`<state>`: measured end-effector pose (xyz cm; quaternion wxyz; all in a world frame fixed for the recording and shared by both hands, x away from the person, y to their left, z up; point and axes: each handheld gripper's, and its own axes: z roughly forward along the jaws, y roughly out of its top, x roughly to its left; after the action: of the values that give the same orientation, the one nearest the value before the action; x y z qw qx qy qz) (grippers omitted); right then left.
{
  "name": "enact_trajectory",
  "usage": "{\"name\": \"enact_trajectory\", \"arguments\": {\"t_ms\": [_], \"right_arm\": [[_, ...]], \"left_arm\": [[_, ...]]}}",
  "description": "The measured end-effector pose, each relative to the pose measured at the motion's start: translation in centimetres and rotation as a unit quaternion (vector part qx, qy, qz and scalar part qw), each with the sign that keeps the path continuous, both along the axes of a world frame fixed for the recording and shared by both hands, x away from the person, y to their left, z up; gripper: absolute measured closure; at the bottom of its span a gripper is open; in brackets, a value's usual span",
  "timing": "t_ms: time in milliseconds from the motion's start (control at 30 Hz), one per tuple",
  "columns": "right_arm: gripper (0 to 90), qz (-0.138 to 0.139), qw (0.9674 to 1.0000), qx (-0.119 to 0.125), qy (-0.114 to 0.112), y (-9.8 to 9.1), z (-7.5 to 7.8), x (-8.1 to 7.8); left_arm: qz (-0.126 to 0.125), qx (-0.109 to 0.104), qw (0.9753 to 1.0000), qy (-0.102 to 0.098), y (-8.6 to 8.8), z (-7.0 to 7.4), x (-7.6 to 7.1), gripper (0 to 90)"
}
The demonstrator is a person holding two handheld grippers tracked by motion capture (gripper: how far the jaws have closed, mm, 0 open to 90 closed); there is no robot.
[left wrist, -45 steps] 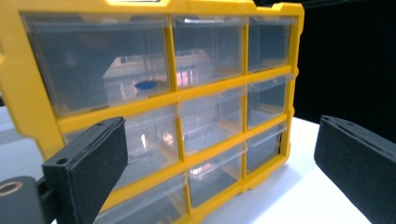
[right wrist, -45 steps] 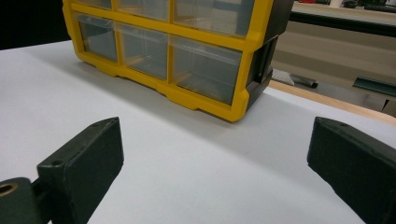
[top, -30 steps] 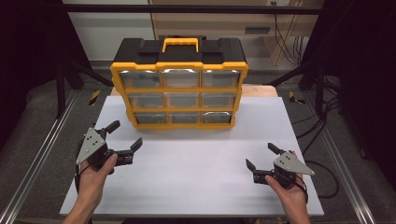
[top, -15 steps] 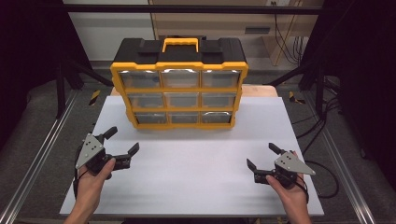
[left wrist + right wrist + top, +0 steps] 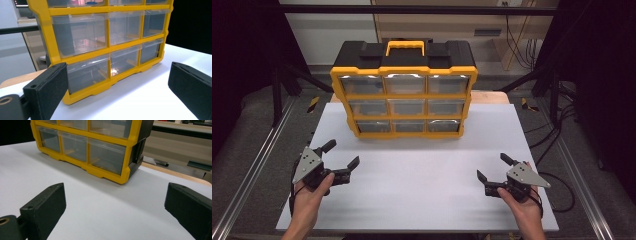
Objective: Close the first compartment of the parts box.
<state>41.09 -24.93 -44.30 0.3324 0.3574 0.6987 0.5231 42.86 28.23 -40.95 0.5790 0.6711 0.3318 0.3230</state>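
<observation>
A yellow and black drawer cabinet [image 5: 404, 90] with a yellow carry handle stands at the back of the white table [image 5: 422, 165]. Its clear drawers sit in three rows of three, all pushed in. My left gripper [image 5: 341, 155] is held near the table's front left, open and holding nothing. From the left gripper view the cabinet [image 5: 105, 42] looms close ahead, and a small object glints in a lower drawer [image 5: 123, 61]. My right gripper [image 5: 494, 167] is at the front right, open too. The right gripper view has the cabinet's right corner [image 5: 100, 147] beyond its wide-apart jaws.
Metal rails [image 5: 249, 170] run along both sides of the table. Black cables [image 5: 562, 175] trail on the floor at the right. A wooden bench edge [image 5: 175, 172] shows behind the white surface. A wide stretch of bare white table lies between the grippers and the cabinet.
My left gripper has drawn back toward the front edge of the table. The right gripper has barely shifted. Both stay open.
</observation>
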Motion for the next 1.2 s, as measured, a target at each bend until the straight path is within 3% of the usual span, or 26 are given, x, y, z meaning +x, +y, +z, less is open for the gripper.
{"name": "enact_trajectory", "arguments": {"t_ms": [267,367,567,733,967,1200], "right_arm": [[4.1,0.000,1.0000,0.000,0.000,0.0,0.0,0.0],[4.1,-0.001,1.0000,0.000,0.001,0.0,0.0,0.0],[4.1,-0.001,1.0000,0.000,0.000,-0.1,0.0,0.0],[4.1,-0.002,1.0000,0.001,0.001,-0.2,0.0,0.0],[4.1,-0.002,1.0000,0.000,0.000,-0.1,0.0,-0.1],[4.1,-0.003,1.0000,-0.003,0.000,-0.3,-0.1,-0.1]], "left_arm": [[0.004,-0.008,1.0000,0.001,0.2,-0.3,-0.2,2.1],[0.017,0.002,0.9998,0.010,-0.1,-0.4,-0.1,1.6],[0.012,0.009,0.9998,0.010,-0.3,-0.7,-0.2,1.6],[0.015,0.027,0.9995,0.009,-0.1,-1.2,-0.3,1.6],[0.010,0.019,0.9997,0.012,0.6,-1.9,-0.5,1.7],[-0.005,0.017,0.9998,0.004,1.2,-2.0,-0.8,1.5]]}}
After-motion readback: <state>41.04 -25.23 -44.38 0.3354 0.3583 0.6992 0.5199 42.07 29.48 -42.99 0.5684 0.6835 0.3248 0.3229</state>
